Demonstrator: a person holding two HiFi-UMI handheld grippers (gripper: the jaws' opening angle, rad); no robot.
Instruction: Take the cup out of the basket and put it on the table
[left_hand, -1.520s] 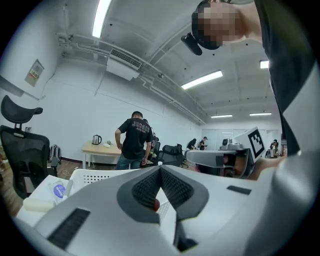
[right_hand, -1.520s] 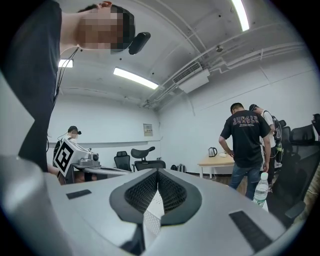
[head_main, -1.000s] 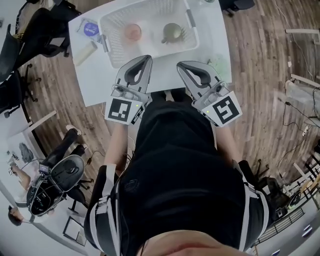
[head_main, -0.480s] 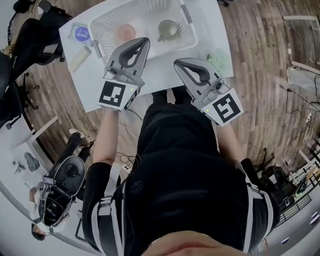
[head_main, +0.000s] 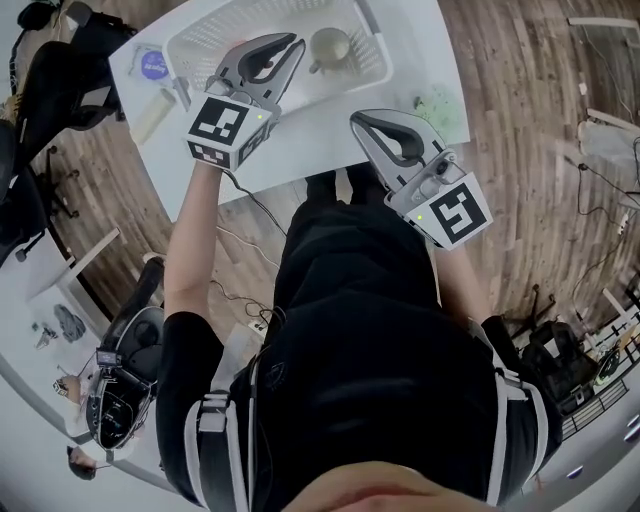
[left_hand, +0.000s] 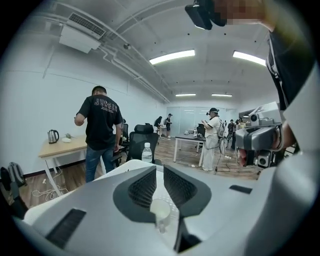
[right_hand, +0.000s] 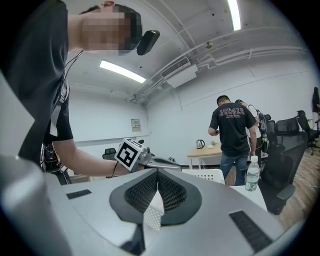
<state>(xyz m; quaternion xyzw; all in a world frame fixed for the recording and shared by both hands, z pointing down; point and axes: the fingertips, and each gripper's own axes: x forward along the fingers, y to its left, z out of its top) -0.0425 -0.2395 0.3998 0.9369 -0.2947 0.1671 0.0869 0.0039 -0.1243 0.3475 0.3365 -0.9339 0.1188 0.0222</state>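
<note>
A water bottle (left_hand: 146, 153) stands by a black chair (left_hand: 142, 135), and a kettle (left_hand: 53, 136) sits on a wooden desk (left_hand: 70, 146).

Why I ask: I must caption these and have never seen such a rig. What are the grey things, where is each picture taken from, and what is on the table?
No robot here: a person holds a two-jaw gripper in each hand. The top-down picture comes from a camera on their head; the other two come from cameras riding on the grippers, looking along the jaws. The left gripper points at the white basket on the table; its jaws stand slightly apart, empty. The right gripper is shut and empty. The cup sits in the basket.
</note>
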